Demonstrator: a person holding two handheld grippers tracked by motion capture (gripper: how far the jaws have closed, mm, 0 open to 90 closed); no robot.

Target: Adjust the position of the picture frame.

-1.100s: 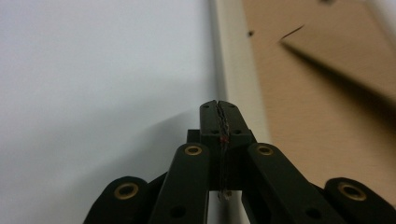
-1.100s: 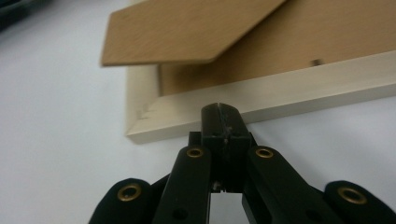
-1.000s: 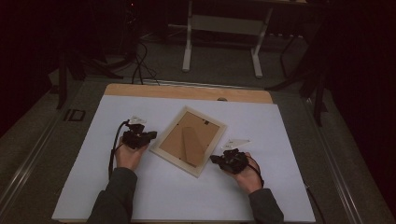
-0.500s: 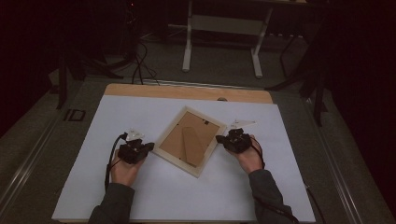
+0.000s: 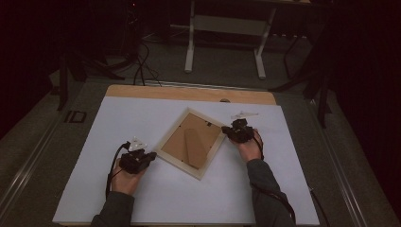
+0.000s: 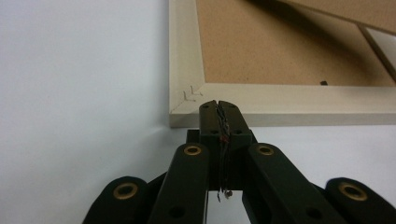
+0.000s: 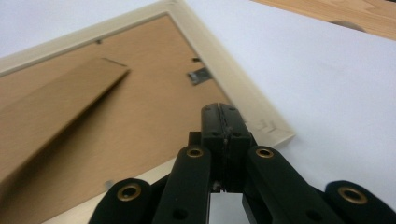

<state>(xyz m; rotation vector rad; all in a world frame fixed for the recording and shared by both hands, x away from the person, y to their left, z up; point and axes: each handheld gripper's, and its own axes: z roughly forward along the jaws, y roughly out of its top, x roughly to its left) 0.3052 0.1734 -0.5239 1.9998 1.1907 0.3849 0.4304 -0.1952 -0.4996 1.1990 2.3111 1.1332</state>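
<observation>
Shifted: both closed tongs, left lower, right higher; one pale wooden picture frame face-down, frame centre; one white bench.

High view looks down from above; both gripper views sit close, sharing the picture frame.

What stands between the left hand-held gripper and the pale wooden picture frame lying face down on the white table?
Nothing visible. The left hand-held gripper, jaws shut, points at the near corner of the pale wooden picture frame, with bare white table beside it.
</observation>
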